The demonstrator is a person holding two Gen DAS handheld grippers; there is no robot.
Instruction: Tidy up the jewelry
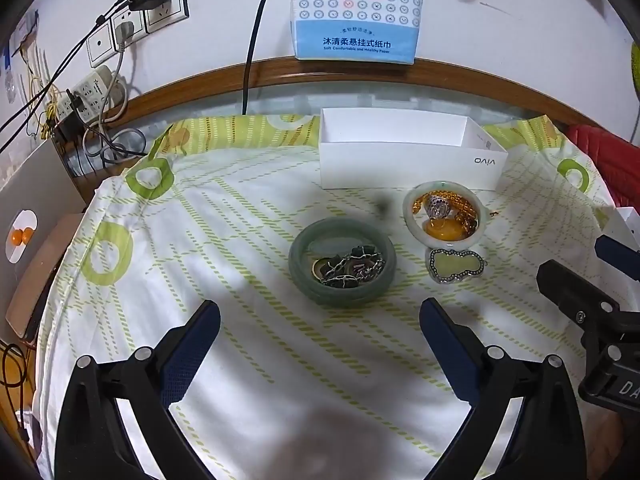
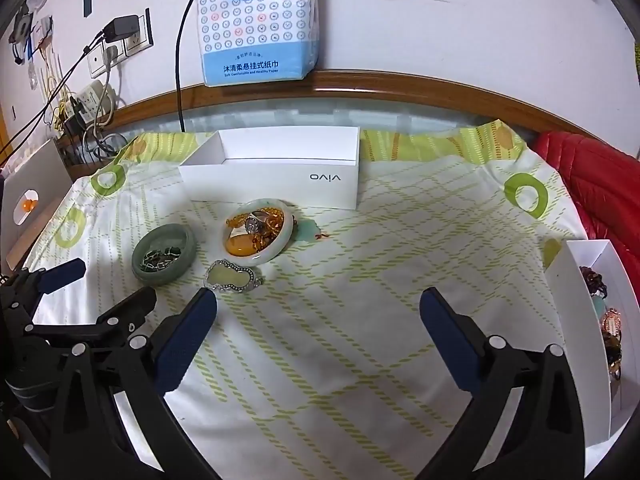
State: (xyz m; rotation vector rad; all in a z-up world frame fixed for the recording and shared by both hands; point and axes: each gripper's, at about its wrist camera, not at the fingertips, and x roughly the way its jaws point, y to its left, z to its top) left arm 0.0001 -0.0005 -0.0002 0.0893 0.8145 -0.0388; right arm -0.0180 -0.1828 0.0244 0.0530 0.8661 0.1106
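A dark green jade bangle (image 1: 298,266) lies on the cloth with a silver chain bracelet (image 1: 352,266) inside it. A pale bangle (image 1: 412,226) holds amber beads and a silver ring (image 1: 438,208). A gourd-shaped jade pendant (image 1: 456,266) lies in front of it. An empty white vivo box (image 1: 404,168) stands behind them. My left gripper (image 1: 320,332) is open and empty, just short of the green bangle. My right gripper (image 2: 318,322) is open and empty over bare cloth, right of the pendant (image 2: 232,278). The bangles (image 2: 164,256) (image 2: 276,250) and box (image 2: 276,184) also show in the right wrist view.
A second white box (image 2: 576,320) with jewelry sits at the far right. A red jacket (image 2: 592,176) lies beyond it. A tissue pack (image 1: 356,12) leans on the wall. A laptop (image 1: 32,200), power strip and cables are at the left. The cloth (image 1: 280,380) covers the table.
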